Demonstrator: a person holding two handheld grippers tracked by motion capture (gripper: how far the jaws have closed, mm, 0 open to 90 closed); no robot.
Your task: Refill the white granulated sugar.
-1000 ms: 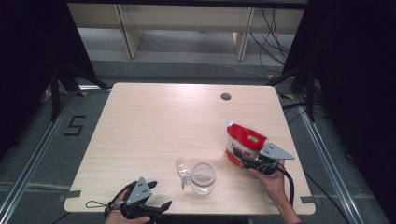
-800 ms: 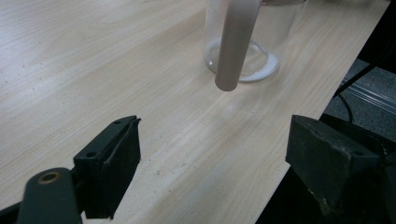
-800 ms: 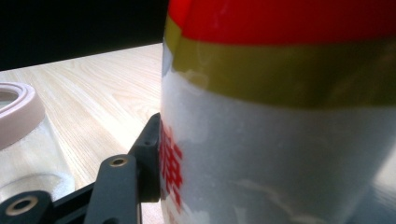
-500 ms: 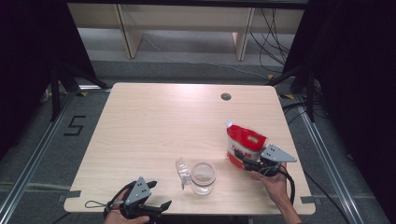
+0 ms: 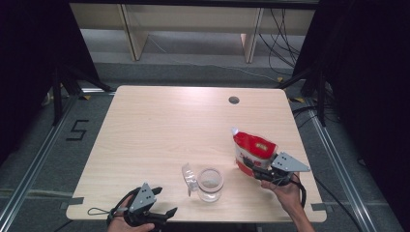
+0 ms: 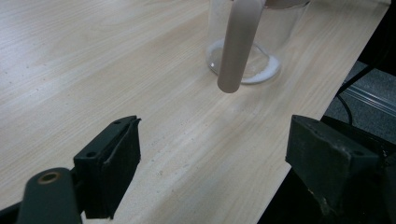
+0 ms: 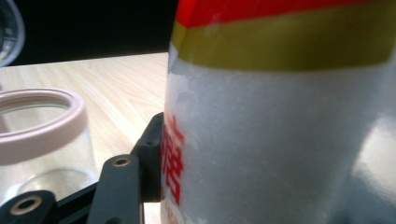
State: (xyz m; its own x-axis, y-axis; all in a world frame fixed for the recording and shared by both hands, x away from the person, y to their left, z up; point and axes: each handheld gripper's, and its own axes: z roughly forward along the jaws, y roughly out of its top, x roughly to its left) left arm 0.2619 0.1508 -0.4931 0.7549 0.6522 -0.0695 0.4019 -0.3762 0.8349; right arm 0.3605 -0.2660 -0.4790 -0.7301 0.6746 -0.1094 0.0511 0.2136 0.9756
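Observation:
A red and white pouch (image 5: 252, 149) with a white spout stands near the table's right front, tilted a little to the left. My right gripper (image 5: 256, 172) is shut on its lower part. In the right gripper view the pouch (image 7: 280, 116) is close up, with one black pad (image 7: 152, 158) pressed on its side. A glass jar (image 5: 210, 183) with a flipped-open lid (image 5: 188, 178) stands at the front centre, with a little white powder in its bottom (image 6: 261, 74). My left gripper (image 5: 164, 215) rests open at the table's front left edge, pointing toward the jar, with nothing between its jaws.
The wooden table (image 5: 169, 125) has a round cable hole (image 5: 234, 100) near its far edge. Wooden shelf frames stand beyond it and dark stands flank both sides. The table's front edge runs right under my left gripper (image 6: 212, 163).
The pouch has been tipped from a slanted pose to nearly upright in the right gripper. The left gripper and the jar have stayed put.

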